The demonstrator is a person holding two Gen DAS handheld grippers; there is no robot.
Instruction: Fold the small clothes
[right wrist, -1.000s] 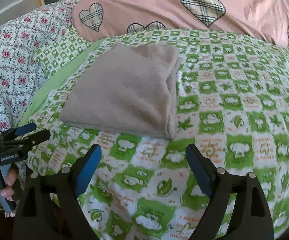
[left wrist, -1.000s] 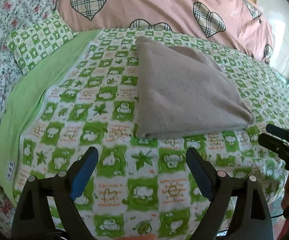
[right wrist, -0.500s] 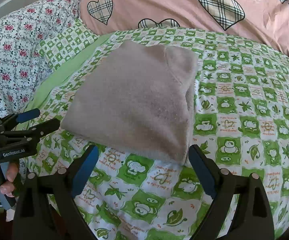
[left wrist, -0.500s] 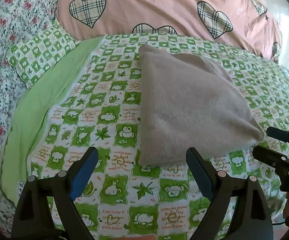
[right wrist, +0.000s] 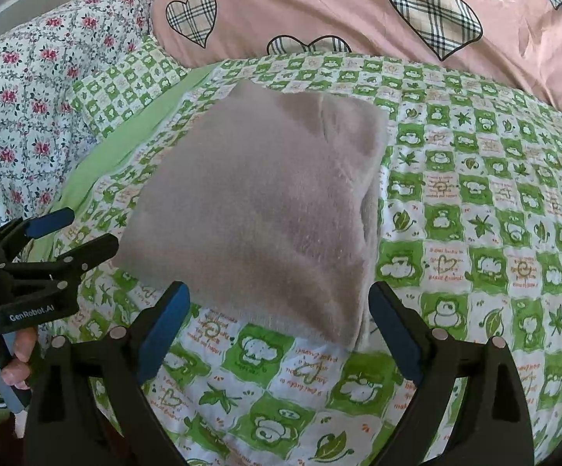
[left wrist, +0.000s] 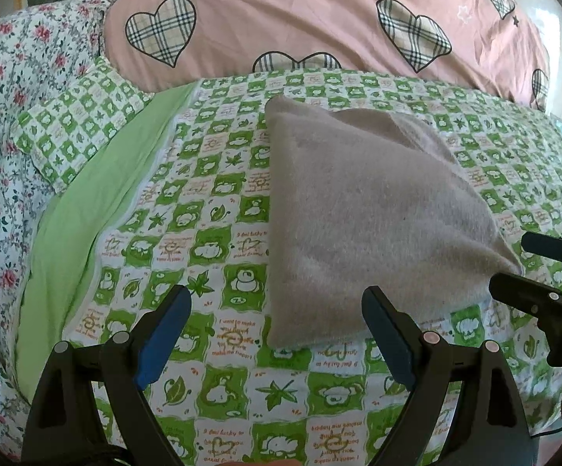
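Closing in on the folded grey garment (left wrist: pixel 362 209) lying on the green checked bedspread (left wrist: pixel 211 233), near its front edge. Left gripper (left wrist: pixel 277 334) and right gripper (right wrist: pixel 279 326) hanging just before that garment, jaws apart and empty, the right having just been widening. Next, probably: pinching the near corners for another fold.

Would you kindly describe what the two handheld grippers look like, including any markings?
Both the left gripper and the right gripper are black plastic frames with silver rivets and blue pads on their fingers. White "GenRobot.AI" lettering marks the left one's side.
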